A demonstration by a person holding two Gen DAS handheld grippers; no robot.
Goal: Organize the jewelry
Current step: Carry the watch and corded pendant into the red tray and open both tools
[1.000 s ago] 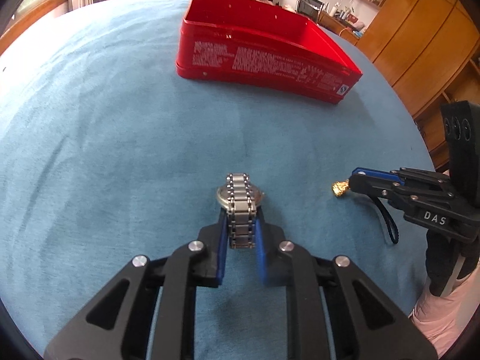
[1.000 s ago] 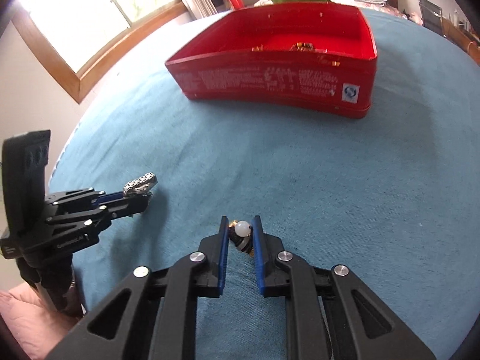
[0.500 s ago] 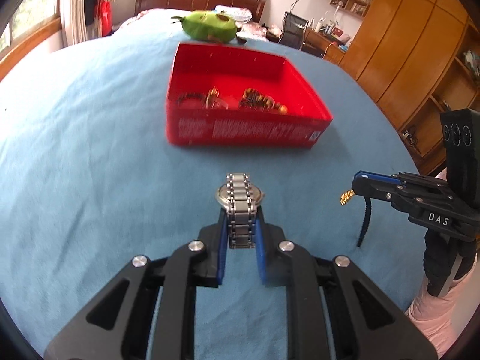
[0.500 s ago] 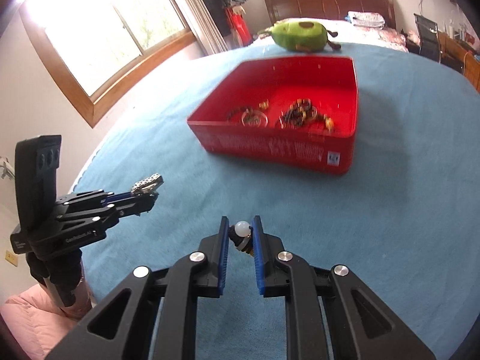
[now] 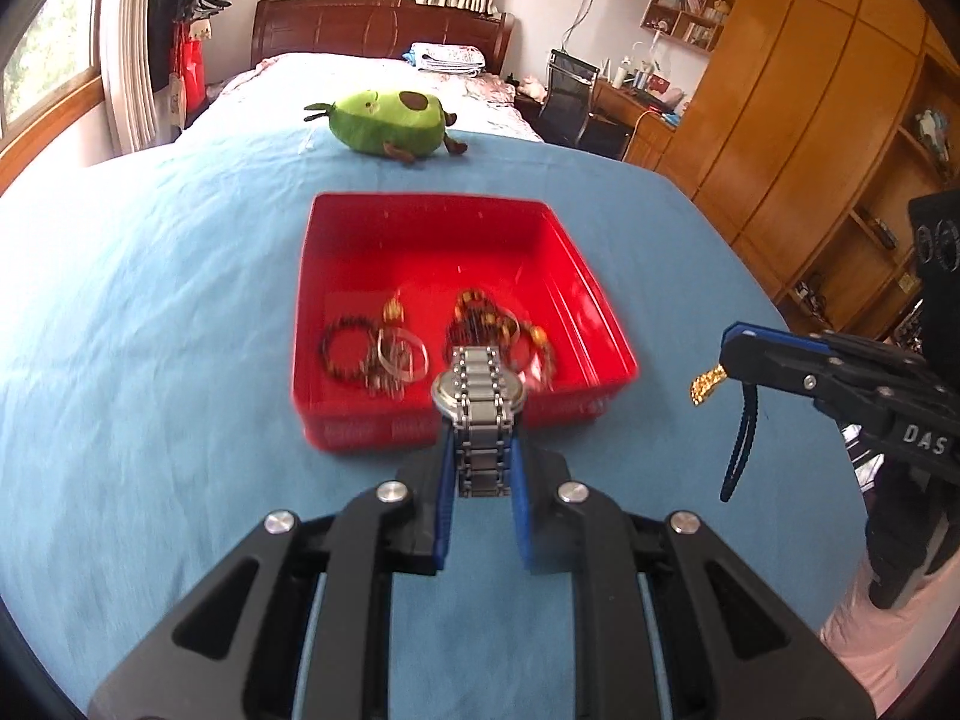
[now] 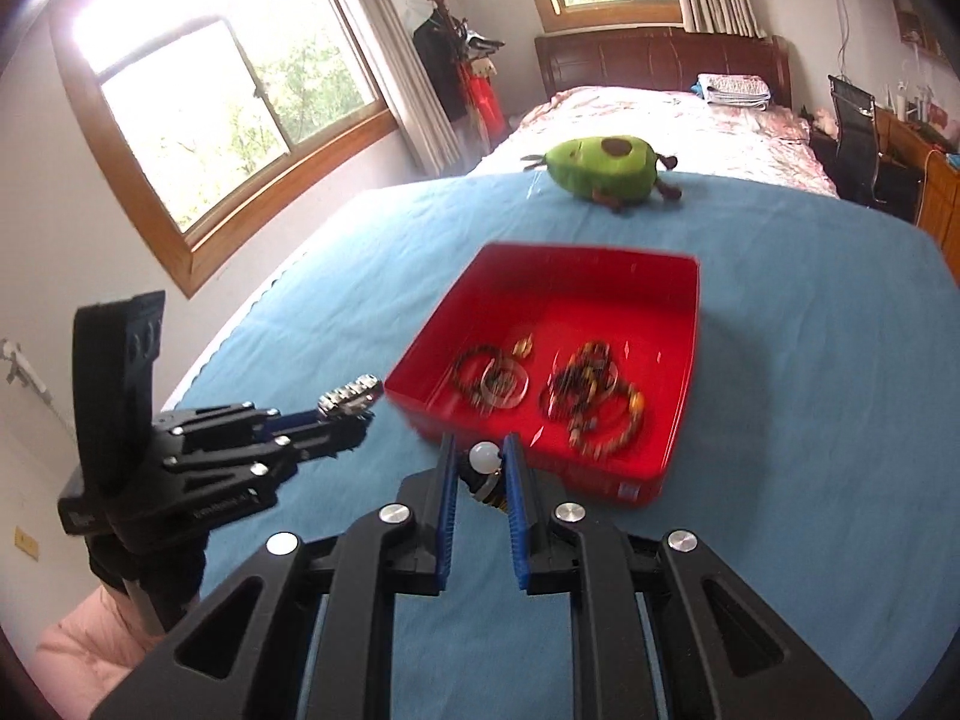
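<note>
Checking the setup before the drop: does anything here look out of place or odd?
Only the green avocado plush, lying on the blue cloth behind the red tin; it is no jewelry. The left gripper holds a watch, the right gripper a pearl piece.

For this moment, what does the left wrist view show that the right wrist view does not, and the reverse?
Only the left wrist view: the wooden wardrobe and the watch seen close, clamped in the left claw. Only the right wrist view: the big side window and the pearl piece pinched in the right claw. Both show the red tray with bracelets in it, the avocado plush, the blue cover and the bed behind.
</note>
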